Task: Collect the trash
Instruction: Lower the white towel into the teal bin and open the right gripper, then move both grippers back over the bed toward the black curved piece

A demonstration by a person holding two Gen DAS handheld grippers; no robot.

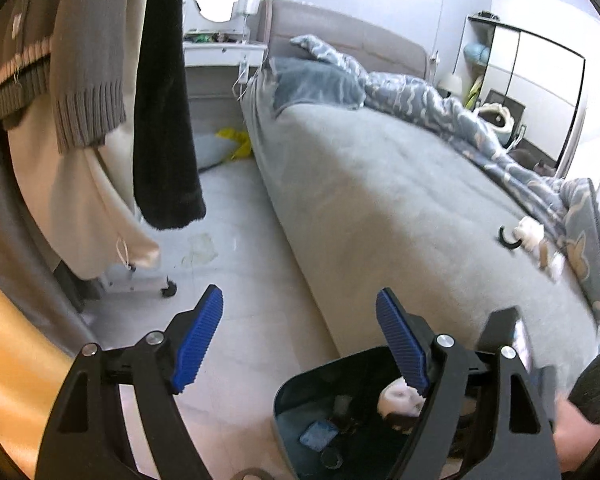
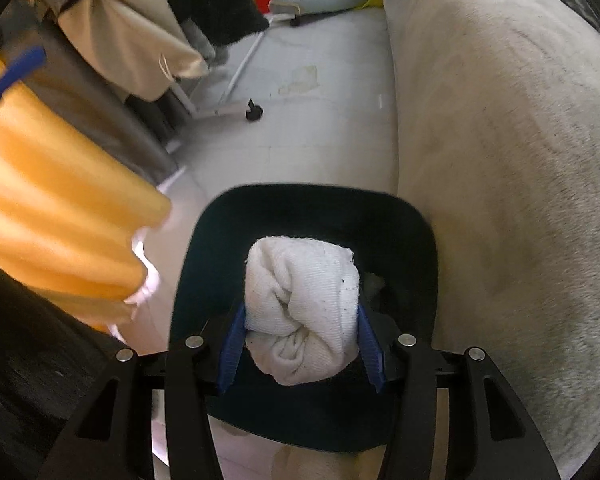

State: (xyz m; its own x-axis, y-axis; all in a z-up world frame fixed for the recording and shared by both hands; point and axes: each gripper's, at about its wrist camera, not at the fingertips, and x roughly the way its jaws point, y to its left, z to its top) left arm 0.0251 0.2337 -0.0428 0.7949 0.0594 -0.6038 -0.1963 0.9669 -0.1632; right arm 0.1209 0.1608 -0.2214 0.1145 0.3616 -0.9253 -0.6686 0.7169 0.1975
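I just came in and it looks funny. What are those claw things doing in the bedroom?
A person is tidying up with two hand-held grippers. The right gripper is squeezing a rolled-up white cloth right over the dark trash bin beside the bed. The left gripper is open and holds nothing.

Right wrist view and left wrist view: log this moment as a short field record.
right gripper: shut on white rolled cloth
cloth position: above the open dark bin
left gripper: open, holds nothing
bin location: on the floor beside the grey bed
bin contents: small blue item, other pieces unclear
still on bed: black hook-shaped item, white crumpled pieces
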